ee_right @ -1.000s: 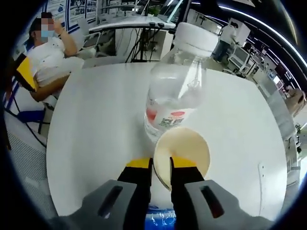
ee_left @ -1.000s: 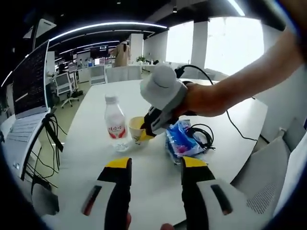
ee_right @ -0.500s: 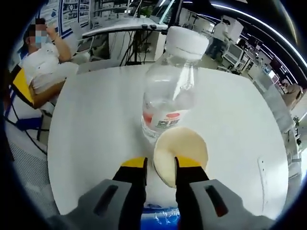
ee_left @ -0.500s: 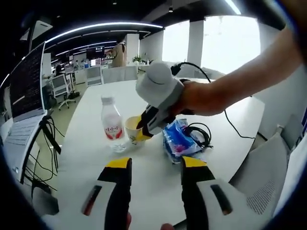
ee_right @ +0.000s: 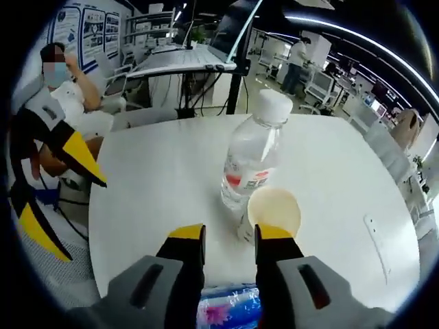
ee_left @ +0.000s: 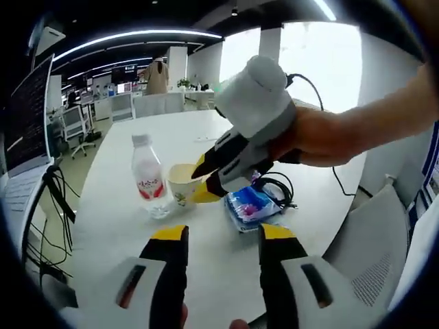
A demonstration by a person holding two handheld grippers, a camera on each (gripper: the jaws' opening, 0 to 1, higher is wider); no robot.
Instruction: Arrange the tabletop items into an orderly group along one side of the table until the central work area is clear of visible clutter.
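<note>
A cream paper cup [ee_right: 273, 210] stands upright on the white round table [ee_right: 151, 185], right beside a clear water bottle [ee_right: 256, 160] with a white cap and red label. My right gripper [ee_right: 230, 234] is open, its jaws short of the cup with nothing between them. In the left gripper view the cup [ee_left: 177, 186] and bottle [ee_left: 147, 177] stand together, and the right gripper [ee_left: 199, 181], held by a hand, hovers just right of the cup. My left gripper [ee_left: 223, 236] is open and empty over the near table. A blue packet [ee_left: 249, 204] lies right of the cup.
A coiled black cable [ee_left: 278, 186] lies behind the blue packet, which also shows under my right jaws [ee_right: 230, 312]. The left gripper [ee_right: 79, 216] shows at the left of the right gripper view. A person [ee_right: 65, 92] sits beyond the table. An open laptop [ee_left: 27, 120] stands at the left.
The right gripper was shut on the cup's rim; it has opened, let the cup go beside the bottle, and pulled back and up. The left gripper stays open.
</note>
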